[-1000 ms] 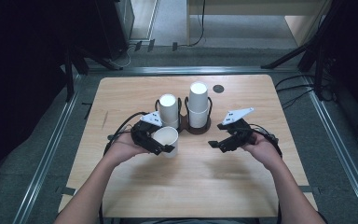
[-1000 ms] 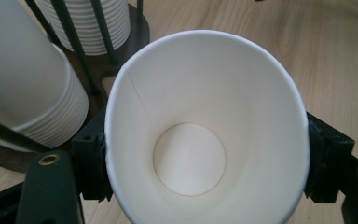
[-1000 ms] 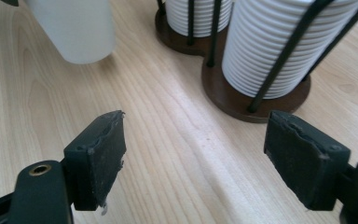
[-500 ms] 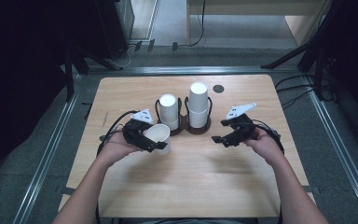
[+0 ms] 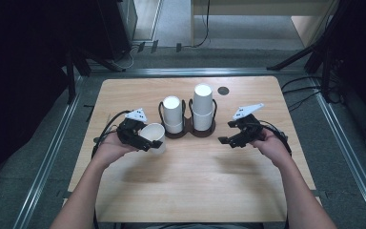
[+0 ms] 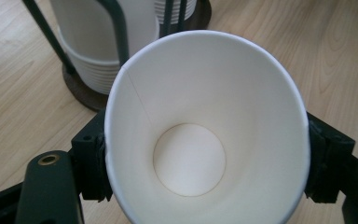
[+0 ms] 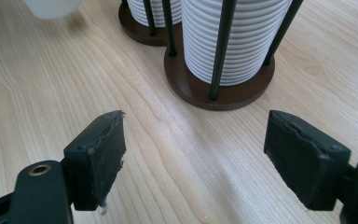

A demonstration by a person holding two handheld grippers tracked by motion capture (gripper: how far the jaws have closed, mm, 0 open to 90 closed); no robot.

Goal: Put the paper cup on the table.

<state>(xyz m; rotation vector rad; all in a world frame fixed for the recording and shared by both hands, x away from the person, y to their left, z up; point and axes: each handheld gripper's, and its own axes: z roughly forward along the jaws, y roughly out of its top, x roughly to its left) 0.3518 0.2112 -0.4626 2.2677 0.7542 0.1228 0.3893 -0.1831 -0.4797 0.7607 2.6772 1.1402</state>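
A white paper cup [image 5: 154,136] is clamped in my left gripper [image 5: 143,139], mouth up, just left of the cup holder [image 5: 189,130]. In the left gripper view the cup [image 6: 205,126] has both jaws pressing its sides, squeezing the rim oval. Two stacks of white cups [image 5: 173,113] [image 5: 202,106] stand in the dark double holder at table centre. My right gripper [image 5: 228,138] hovers to the right of the holder, open with nothing in it. Beyond its spread jaws in the right gripper view are the ribbed cup stack [image 7: 235,39] and its brown base [image 7: 223,88].
A small dark round hole [image 5: 223,90] sits in the wooden table [image 5: 190,181] behind the right stack. Metal rails [image 5: 52,148] run along both table sides. Cables trail from each gripper. Bare wood lies in front of the holder.
My left gripper has carried the cup leftward and slightly nearer, away from the left stack. The right gripper has barely shifted.
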